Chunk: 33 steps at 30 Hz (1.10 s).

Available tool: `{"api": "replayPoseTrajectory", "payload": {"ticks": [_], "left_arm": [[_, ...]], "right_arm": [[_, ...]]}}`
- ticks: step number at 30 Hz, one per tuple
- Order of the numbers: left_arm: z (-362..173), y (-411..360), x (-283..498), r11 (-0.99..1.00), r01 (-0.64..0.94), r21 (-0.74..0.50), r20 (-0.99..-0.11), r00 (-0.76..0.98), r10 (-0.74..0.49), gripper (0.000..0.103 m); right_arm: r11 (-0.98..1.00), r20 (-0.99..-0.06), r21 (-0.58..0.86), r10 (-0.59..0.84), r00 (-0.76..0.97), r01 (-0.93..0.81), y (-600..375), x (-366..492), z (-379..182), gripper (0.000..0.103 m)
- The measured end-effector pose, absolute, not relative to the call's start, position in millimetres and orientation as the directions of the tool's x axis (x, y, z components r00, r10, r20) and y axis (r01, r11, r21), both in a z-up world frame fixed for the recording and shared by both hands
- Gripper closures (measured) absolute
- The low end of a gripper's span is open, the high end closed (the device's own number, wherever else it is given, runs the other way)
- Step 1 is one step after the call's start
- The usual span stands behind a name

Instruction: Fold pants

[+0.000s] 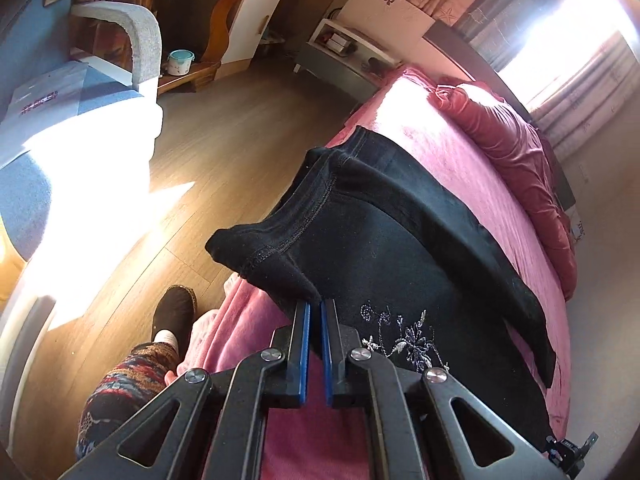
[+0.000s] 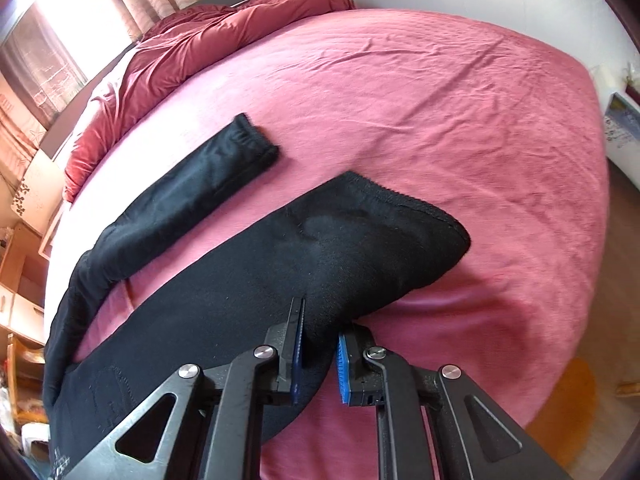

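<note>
Right gripper (image 2: pixel 318 330) fingers (image 2: pixel 297 336) pinch black pants (image 2: pixel 280 252) over pink bedspread (image 2: pixel 440 100).

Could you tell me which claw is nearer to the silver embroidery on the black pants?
Left. The left claw grips the pants at the waist, right beside the embroidery. The right claw holds a leg cuff, far along the garment.

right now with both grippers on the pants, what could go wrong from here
1. The left gripper pinches only a corner near the waistband of the black pants; the thick fabric might slip out when lifted.
2. The right gripper clamps the near leg, while the far leg lies apart on the pink bedspread, so the legs may fold misaligned.
3. The waist end overhangs the bed edge and could slide toward the floor.
</note>
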<state>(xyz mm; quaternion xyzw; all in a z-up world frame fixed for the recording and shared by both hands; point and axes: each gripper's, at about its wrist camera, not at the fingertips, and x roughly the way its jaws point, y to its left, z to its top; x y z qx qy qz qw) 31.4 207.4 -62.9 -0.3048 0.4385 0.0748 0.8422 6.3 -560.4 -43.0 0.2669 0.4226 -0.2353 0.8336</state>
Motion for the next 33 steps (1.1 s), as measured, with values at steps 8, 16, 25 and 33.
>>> {"api": "replayPoseTrajectory", "payload": {"ticks": [8,16,25,33], "left_arm": [[-93,183,-9,0.858,-0.395,-0.329,-0.897,0.416,-0.152,0.097],[-63,214,-6,0.862,-0.411,-0.296,-0.899,0.425,-0.106,0.083],[-37,251,41,0.812,-0.442,-0.381,-0.837,0.538,-0.1,0.076],[-53,251,135,0.773,-0.436,-0.462,-0.822,0.537,-0.189,0.072]], "right_arm": [[0.709,-0.883,0.169,-0.199,0.424,0.685,-585,-15,-64,0.09],[0.696,-0.868,0.106,-0.283,0.408,0.71,-590,-33,-50,0.054],[0.835,-0.797,0.145,-0.219,0.562,0.53,-520,-15,-4,0.041],[0.944,-0.855,0.203,0.041,0.517,0.261,-408,39,-44,0.04]]}}
